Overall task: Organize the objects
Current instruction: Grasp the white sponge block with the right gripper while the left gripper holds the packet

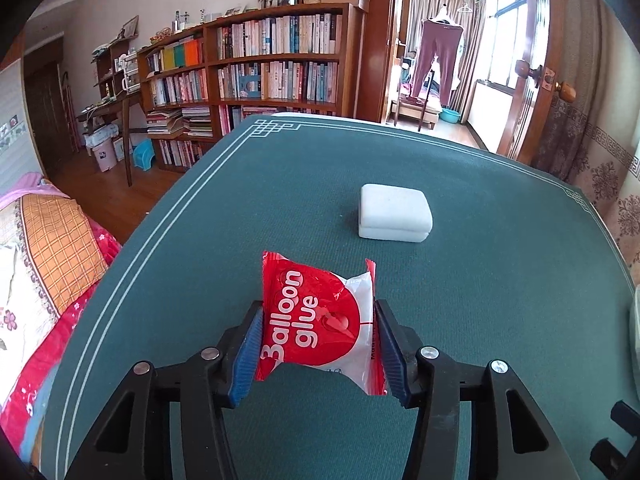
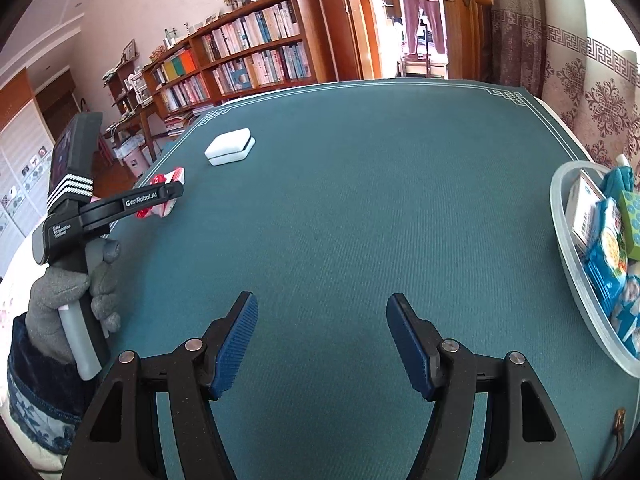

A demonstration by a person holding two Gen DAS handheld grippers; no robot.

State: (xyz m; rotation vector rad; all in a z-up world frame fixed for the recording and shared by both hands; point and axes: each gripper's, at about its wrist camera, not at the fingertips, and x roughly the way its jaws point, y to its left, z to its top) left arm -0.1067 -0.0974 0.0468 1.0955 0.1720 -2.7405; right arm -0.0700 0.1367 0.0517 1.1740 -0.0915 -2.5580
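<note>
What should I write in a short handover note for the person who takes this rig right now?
Left gripper: shut on the Balloon glue packet, near the table's left edge.
Right gripper: open, empty, above bare green table.
White foam block: lies loose on the table, beyond the packet.
Clear bin: at the table's right side, already holding several packets and boxes.
Left to do: bring the glue packet to the bin, probably the foam block as well.
</note>
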